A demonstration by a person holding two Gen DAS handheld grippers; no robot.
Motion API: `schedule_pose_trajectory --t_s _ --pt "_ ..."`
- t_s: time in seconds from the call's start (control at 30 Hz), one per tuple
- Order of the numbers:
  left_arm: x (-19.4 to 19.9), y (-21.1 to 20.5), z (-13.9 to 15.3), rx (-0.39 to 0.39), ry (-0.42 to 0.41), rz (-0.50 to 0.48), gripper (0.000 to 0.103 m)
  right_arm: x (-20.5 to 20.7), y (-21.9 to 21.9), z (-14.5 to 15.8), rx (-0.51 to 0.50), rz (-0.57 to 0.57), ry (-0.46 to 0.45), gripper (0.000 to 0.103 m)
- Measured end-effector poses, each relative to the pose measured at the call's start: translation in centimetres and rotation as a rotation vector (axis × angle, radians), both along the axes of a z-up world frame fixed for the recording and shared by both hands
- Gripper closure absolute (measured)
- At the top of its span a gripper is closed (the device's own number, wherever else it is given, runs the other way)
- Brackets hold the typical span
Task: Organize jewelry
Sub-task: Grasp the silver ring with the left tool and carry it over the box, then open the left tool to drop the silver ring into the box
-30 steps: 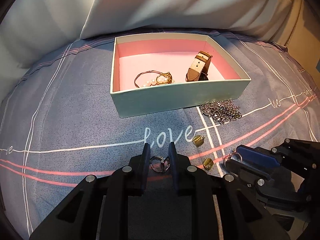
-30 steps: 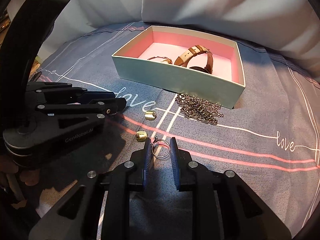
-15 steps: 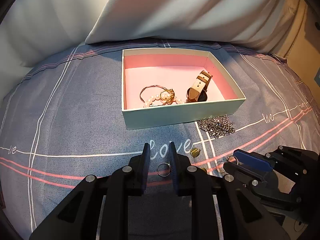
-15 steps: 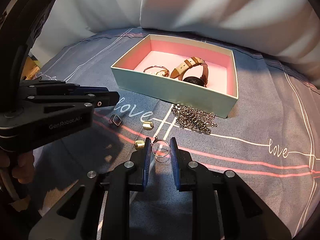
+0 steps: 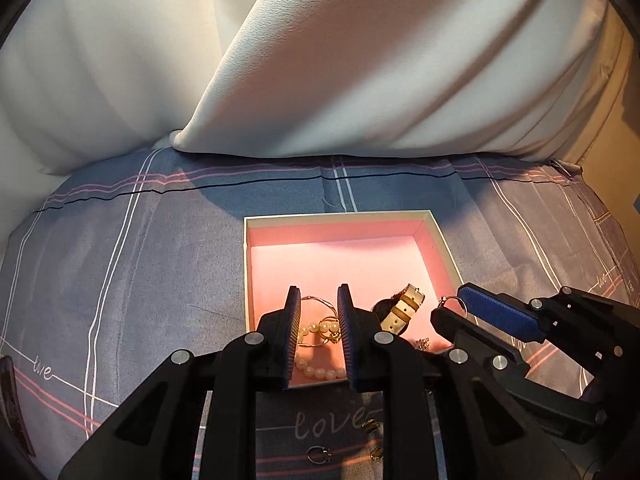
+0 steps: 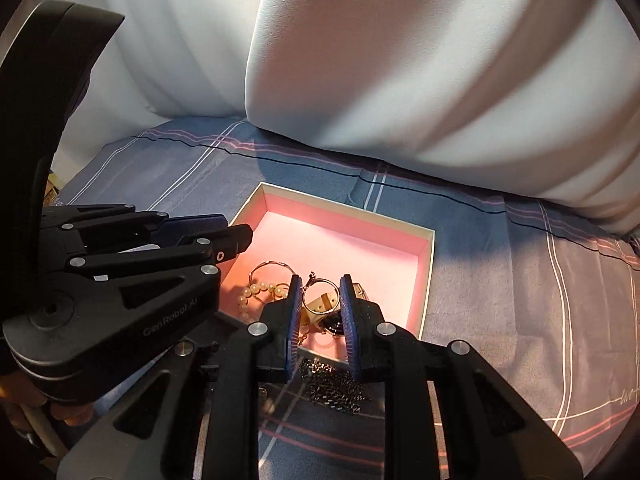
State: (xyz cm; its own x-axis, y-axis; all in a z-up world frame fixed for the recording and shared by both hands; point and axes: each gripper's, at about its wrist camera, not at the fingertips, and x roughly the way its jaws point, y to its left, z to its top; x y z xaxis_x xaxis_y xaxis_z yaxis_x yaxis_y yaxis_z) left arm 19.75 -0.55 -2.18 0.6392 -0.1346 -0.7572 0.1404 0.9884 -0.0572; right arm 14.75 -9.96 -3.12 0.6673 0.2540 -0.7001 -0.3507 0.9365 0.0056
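Observation:
A pink-lined box [image 5: 336, 216] lies on the grey-blue bedspread. In it are a pearl bracelet [image 5: 316, 370] and a tan-strapped watch [image 5: 404, 308]. My left gripper [image 5: 317, 300] hovers over the box's near edge, jaws shut to a narrow gap with nothing in them. A small ring [image 5: 319, 454] lies on the cloth below it. My right gripper [image 6: 320, 286] is shut on a thin hoop [image 6: 320, 298] and hangs above the watch [image 6: 332, 324]. The left wrist view shows that gripper [image 5: 450, 306] at the box's right wall.
Big white pillows [image 5: 360, 60] rise just behind the box. A silver chain [image 6: 336, 388] is heaped on the cloth by the box's near wall. Two small gold pieces [image 5: 370, 426] lie near the word "love". A person's hand [image 6: 60, 412] holds the left gripper [image 6: 232, 236].
Both grippers have risen and moved forward from the cloth to over the box. The right one carried the hoop along. The small ring stayed on the cloth.

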Motion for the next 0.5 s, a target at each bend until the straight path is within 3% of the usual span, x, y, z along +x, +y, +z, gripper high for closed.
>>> schedule_pose_trajectory --t_s 0.23,0.5 --pt "2.4 0.1 -0.4 0.015 0.033 0.011 0.084 2.1 0.4 -0.4 -0.029 -0.015 0.024 0.083" --pt "3.2 -0.5 -1.8 0.014 0.072 0.010 0.084 3.1 0.6 -2.9 -0.065 -0.020 0.078 0.083"
